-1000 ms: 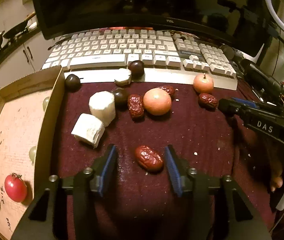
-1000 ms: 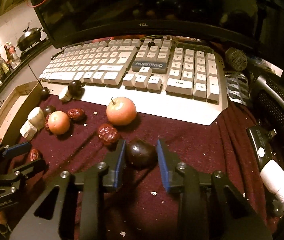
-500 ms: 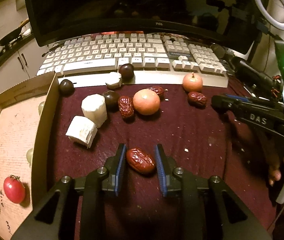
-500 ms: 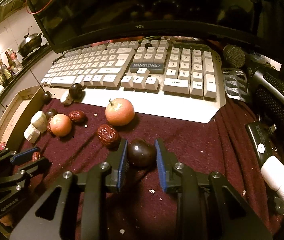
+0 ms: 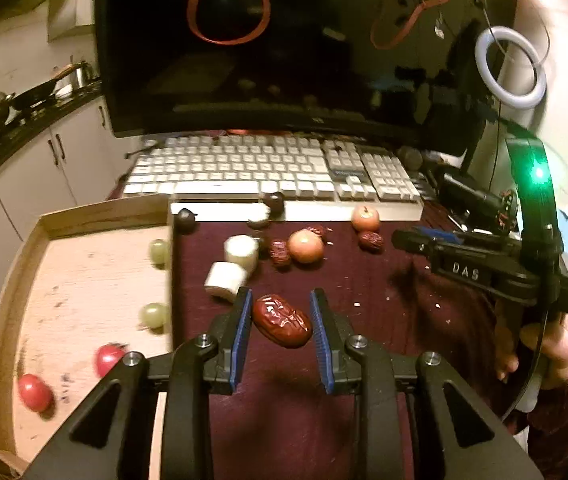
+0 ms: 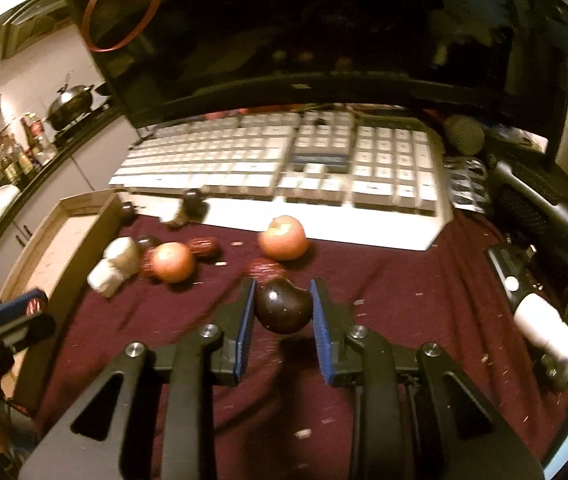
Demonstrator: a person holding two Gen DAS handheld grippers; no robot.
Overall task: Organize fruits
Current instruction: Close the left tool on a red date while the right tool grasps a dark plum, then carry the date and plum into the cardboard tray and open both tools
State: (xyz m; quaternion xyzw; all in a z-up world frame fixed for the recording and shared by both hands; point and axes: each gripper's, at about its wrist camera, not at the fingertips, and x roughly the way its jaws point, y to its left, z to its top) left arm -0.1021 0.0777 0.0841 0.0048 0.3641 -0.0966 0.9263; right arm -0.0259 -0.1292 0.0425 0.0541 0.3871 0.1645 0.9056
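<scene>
My left gripper (image 5: 282,322) is shut on a wrinkled red date (image 5: 282,321) and holds it above the maroon cloth (image 5: 364,320). My right gripper (image 6: 283,310) is shut on a dark round plum (image 6: 283,309), also lifted off the cloth. On the cloth lie two small orange apples (image 5: 305,246) (image 5: 365,218), more red dates (image 5: 371,241), dark plums (image 5: 186,220) and white cut chunks (image 5: 226,280). A wooden tray (image 5: 84,216) at the left holds two green grapes (image 5: 154,315) and two cherry tomatoes (image 5: 34,392).
A white keyboard (image 5: 272,168) and a dark monitor (image 5: 284,40) stand behind the fruit. The right gripper's body (image 5: 484,268) shows in the left wrist view at the right. A microphone (image 6: 464,136) and dark devices (image 6: 544,208) lie right of the keyboard.
My left gripper closed on the red date and lifted it. My right gripper, holding the dark plum, also rose; both views pulled up and back from the cloth.
</scene>
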